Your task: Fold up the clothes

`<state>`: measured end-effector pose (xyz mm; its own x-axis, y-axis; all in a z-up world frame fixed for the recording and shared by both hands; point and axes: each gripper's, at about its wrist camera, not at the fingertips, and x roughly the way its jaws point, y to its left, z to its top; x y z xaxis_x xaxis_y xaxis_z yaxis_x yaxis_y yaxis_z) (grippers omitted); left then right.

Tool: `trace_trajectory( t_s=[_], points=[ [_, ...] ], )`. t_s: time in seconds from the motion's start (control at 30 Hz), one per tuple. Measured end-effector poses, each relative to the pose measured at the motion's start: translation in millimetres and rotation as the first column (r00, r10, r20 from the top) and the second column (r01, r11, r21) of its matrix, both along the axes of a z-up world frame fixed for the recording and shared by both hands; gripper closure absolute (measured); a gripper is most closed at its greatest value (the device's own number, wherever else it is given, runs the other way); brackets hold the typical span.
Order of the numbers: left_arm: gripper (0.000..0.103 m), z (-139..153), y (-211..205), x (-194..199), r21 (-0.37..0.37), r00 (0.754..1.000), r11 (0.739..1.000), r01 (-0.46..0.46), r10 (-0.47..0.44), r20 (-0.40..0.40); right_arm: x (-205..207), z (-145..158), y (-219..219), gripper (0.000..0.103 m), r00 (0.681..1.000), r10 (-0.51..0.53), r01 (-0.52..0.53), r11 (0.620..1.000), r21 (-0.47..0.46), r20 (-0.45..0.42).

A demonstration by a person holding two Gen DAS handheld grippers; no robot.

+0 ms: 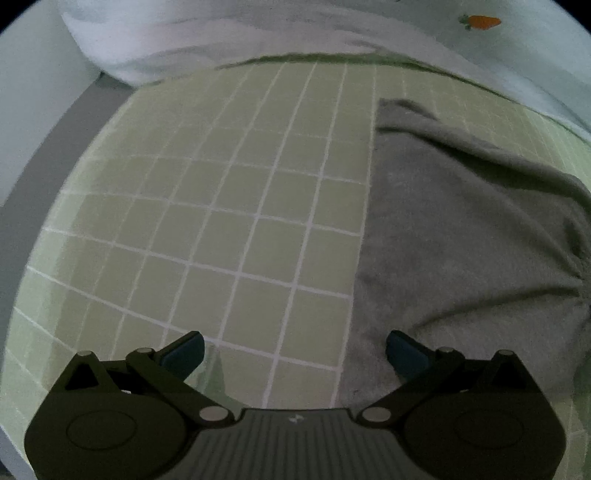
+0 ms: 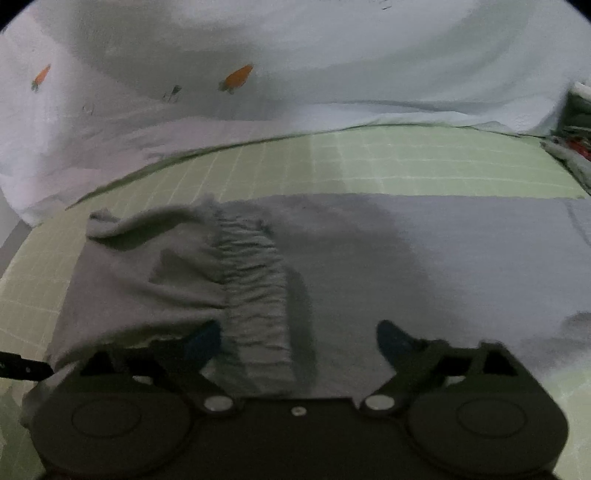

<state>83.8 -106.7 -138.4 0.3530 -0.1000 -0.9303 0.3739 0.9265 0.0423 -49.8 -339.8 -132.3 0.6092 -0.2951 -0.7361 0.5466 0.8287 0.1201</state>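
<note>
A grey garment (image 2: 351,258) with a gathered elastic waistband (image 2: 255,280) lies flat on a green gridded mat (image 2: 424,166). One folded-over part lies left of the waistband. My right gripper (image 2: 295,341) is open just above the waistband; its jaws hold nothing. In the left wrist view the same garment (image 1: 461,240) covers the right side of the mat (image 1: 221,221). My left gripper (image 1: 295,350) is open over the garment's left edge, one fingertip (image 1: 402,350) above cloth, the other above the mat.
A white sheet with small orange carrot prints (image 2: 236,79) lies bunched along the far edge of the mat, also in the left wrist view (image 1: 240,33). Some cluttered items (image 2: 576,122) sit at the far right. A dark tool tip (image 2: 26,367) pokes in at the left.
</note>
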Motion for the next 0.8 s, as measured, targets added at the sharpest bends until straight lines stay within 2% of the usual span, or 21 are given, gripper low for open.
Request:
trace_trajectory(
  t_s=[0.1, 0.3, 0.47, 0.57, 0.8],
  points=[
    [0.0, 11, -7, -11, -0.002, 0.999, 1.0, 0.022, -0.022, 0.03, -29, 3, -10, 0.002, 0.998, -0.064, 0.064, 0.998, 0.006, 0.017],
    [0.0, 22, -36, -45, -0.011, 0.995, 0.997, 0.082, -0.081, 0.059, -103, -12, -48, 0.001, 0.96, -0.272, 0.276, 0.959, 0.067, -0.06],
    [0.0, 17, -73, -75, -0.011, 0.995, 0.995, 0.098, -0.097, 0.035, -161, -24, -98, 0.001, 0.899, -0.431, 0.437, 0.892, 0.116, -0.074],
    [0.0, 18, -92, -86, -0.004, 0.995, 0.996, 0.094, -0.094, 0.034, -190, -30, -131, 0.0, 0.862, -0.501, 0.507, 0.858, 0.088, -0.08],
    [0.0, 16, -124, -96, 0.001, 0.998, 0.999, 0.05, -0.05, 0.04, -229, -31, -199, 0.0, 0.803, -0.596, 0.594, 0.802, 0.057, 0.016]
  ],
)
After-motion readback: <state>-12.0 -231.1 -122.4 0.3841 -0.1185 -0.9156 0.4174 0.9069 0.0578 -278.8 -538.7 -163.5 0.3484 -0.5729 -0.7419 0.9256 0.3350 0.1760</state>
